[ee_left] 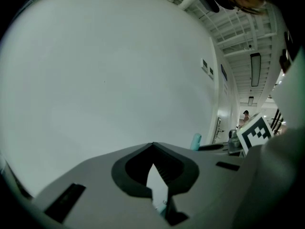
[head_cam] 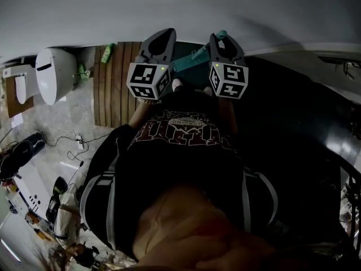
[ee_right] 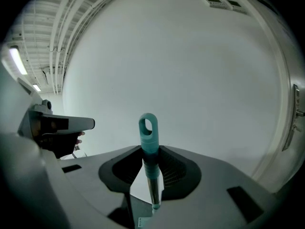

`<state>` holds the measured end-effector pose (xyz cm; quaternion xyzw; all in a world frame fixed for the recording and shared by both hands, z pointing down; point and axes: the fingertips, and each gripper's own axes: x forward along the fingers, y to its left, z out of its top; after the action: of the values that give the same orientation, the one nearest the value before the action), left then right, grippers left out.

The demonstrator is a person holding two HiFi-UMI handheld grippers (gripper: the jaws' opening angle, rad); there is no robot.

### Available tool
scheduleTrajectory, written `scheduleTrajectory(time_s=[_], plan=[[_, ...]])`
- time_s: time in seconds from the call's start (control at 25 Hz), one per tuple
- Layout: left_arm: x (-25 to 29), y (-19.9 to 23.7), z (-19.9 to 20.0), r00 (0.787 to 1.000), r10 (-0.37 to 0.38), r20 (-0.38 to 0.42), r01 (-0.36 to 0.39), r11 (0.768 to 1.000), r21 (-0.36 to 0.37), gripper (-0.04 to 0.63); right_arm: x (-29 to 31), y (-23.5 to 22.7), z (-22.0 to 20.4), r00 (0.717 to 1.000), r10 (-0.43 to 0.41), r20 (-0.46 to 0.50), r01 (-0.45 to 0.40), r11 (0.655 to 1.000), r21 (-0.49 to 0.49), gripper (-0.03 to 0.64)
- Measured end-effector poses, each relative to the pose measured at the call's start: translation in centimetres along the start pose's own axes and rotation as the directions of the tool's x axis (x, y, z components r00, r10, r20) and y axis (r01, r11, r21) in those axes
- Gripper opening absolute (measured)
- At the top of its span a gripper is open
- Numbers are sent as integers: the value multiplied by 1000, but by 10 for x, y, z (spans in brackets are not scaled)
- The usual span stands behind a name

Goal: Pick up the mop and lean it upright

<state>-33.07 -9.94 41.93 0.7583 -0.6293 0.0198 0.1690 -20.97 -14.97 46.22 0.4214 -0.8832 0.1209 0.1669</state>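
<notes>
White wall (ee_right: 190, 56) fills both gripper views. At its foot, in the head view, are a toilet (head_cam: 54, 75) and a wooden slat mat (head_cam: 115, 83). The mop handle (ee_right: 148, 128) is close in front of the wall, its long axis near upright and the teal hanging loop at the top end. The right claw (ee_right: 150, 152) pinches the shaft just below the teal grip. The left claw (ee_left: 152, 147) is pressed together at the tips with nothing gripped. A teal sliver shows through the gap behind them.

The mop (ee_right: 148, 132) is teal at its looped end and silvery below. Beside it, the left gripper (head_cam: 163, 35) and right gripper (head_cam: 220, 38) are grey with black-and-white square markers. The wall (ee_right: 190, 56) behind it is white.
</notes>
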Motion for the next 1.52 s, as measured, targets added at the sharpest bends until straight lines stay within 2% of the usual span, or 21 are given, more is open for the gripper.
scheduleTrajectory(time_s=[0.28,0.88,1.2,1.52], plan=[[1,2,-1,1000,7,-5,-7,1000,-1,45,15,-6,-20,999,-12,-31,12,1000,-1,118],[12,7,-2,1000,-1,-17,1,1000,-9,46,57,-11,-5,1000,5,-19,-5,999,-39,118],[20,0,-2,999,-27,-22,27,1000,-7,46,88,-23,5,1000,-20,-13,20,999,-39,118],[25,13,-1,999,-18,-30,18,1000,-10,46,116,-28,12,997,-69,-23,68,997,-40,118]])
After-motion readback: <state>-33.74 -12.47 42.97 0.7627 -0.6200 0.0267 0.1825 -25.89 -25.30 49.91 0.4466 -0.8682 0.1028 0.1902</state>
